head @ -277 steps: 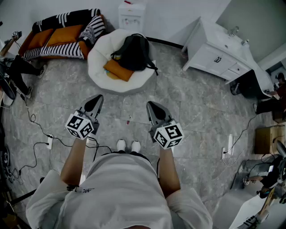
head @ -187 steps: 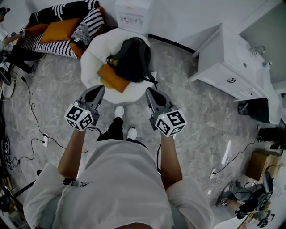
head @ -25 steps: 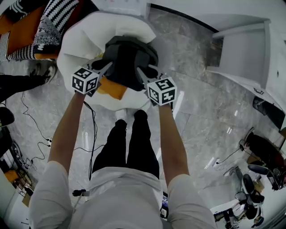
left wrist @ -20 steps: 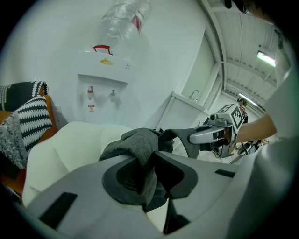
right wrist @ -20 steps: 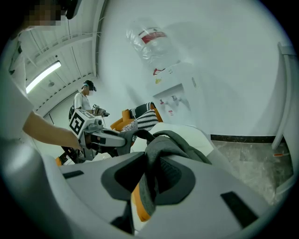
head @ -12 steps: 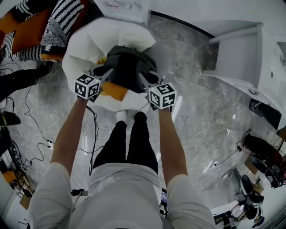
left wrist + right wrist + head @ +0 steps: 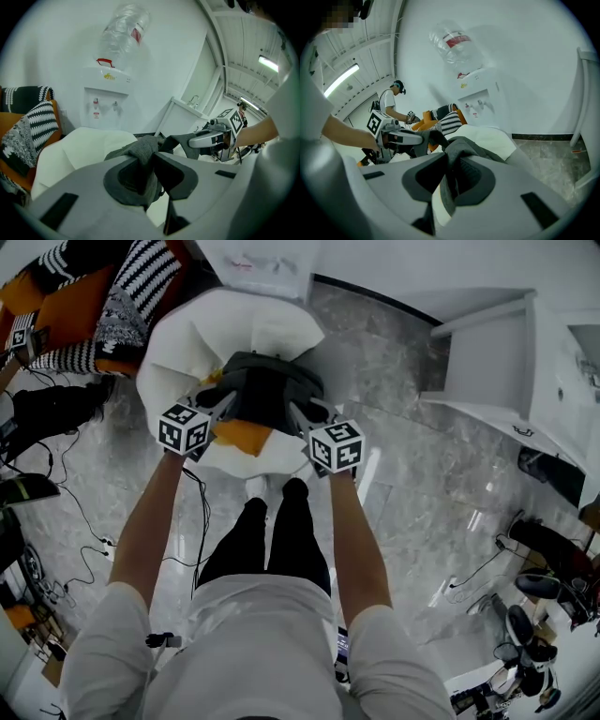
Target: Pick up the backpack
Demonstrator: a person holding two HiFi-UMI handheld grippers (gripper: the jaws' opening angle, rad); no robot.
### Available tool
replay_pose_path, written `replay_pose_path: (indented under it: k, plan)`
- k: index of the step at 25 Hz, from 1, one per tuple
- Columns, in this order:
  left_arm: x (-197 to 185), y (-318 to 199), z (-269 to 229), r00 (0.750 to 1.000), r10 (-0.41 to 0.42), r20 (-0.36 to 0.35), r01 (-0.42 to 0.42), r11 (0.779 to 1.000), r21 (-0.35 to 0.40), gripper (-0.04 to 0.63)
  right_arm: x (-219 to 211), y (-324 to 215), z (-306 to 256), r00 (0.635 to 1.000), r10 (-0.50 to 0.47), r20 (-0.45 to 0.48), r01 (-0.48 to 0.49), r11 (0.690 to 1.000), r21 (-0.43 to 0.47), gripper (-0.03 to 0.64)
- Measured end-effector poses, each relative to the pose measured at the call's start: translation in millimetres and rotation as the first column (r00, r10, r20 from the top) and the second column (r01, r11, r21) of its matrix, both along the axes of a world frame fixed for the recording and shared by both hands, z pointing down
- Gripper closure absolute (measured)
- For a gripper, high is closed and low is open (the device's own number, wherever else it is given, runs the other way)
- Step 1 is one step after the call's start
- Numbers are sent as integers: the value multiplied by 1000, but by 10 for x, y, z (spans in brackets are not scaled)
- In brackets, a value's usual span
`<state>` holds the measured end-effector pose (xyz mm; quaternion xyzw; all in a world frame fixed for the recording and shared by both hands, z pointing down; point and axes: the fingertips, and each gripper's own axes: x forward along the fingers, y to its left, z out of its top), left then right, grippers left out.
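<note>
- Backpack [image 7: 267,395]: dark grey, soft woven fabric, slumped into a rounded lump, with folds bunched up at both flanks.
- Chair [image 7: 239,324]: white, round and padded, with a smooth cover.
- Orange cushion [image 7: 246,437]: flat and matte, seen at the chair's front edge, just beside the near side of the backpack.
- Striped cushions [image 7: 141,282]: black-and-white pattern, seen left of the chair.
- Floor [image 7: 403,437]: grey marbled tiles, glossy.
- Water dispenser [image 7: 107,101]: white and boxy, set against the wall behind the chair. A clear plastic bottle [image 7: 123,30] is upended on top.
- Left tool [image 7: 225,401]: clenched on a raised fold of backpack fabric at the left flank. The jaws have just been closing, and the fabric is pinched between the dark pads.
- Right tool [image 7: 294,411]: clenched on a fold of the backpack at the right flank. The jaws have just been closing, and the fabric is squeezed between the pads.
- The backpack is held between the two tools, over the chair seat. The tools are set on opposite flanks and both are angled downward.
- Whether the underside of the backpack touches the seat cannot be told.
</note>
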<state>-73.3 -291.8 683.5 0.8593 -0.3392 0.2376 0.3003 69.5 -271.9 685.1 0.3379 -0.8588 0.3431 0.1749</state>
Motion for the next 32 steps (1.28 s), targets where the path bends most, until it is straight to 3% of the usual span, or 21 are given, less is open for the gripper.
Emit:
replay_pose_path:
  k: [17, 32]
  plan:
    - [-276, 421, -564, 1000, 8, -29, -7, 999, 39, 538, -197, 255, -508, 999, -18, -32, 19, 999, 51, 561]
    - [-542, 799, -1676, 995, 52, -82, -34, 977, 208, 538, -467, 673, -1593, 1000, 0, 8, -1, 985, 172, 561]
